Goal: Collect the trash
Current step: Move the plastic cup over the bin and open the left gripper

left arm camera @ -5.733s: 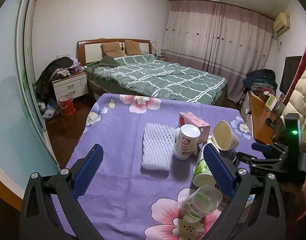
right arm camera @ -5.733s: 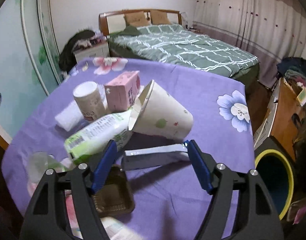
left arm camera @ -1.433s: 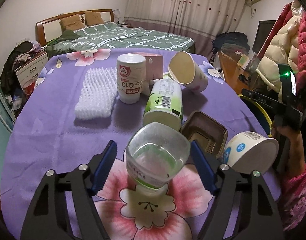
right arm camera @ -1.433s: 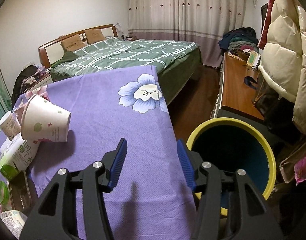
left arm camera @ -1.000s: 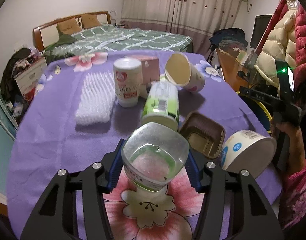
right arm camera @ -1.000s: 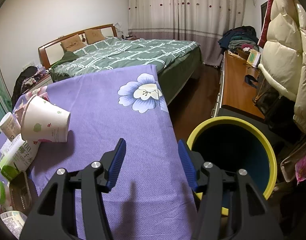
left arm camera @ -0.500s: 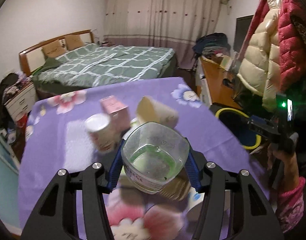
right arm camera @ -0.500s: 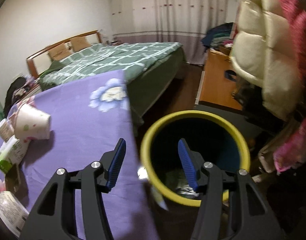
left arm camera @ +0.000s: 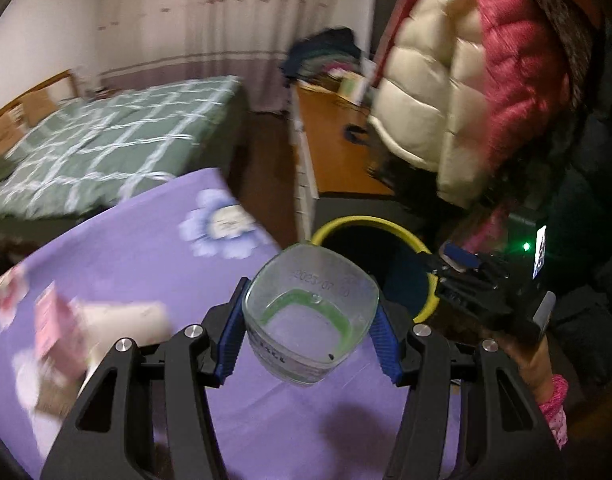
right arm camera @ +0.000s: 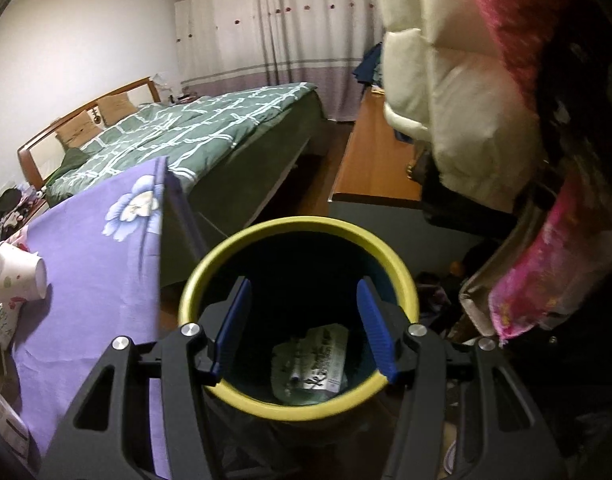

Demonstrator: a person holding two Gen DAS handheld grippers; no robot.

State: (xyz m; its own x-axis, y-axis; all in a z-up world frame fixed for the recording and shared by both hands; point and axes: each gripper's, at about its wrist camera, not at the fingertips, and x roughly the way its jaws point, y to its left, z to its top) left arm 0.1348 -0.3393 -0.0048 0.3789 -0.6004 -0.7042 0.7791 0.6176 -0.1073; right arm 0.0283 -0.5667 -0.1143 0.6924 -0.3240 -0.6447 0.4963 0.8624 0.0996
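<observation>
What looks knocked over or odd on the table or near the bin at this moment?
A paper cup lies tipped on its side on the purple tablecloth, mouth facing the bin. The clear plastic container clamped in the left gripper looks squeezed out of round. The yellow-rimmed bin stands upright with a wrapper inside.
</observation>
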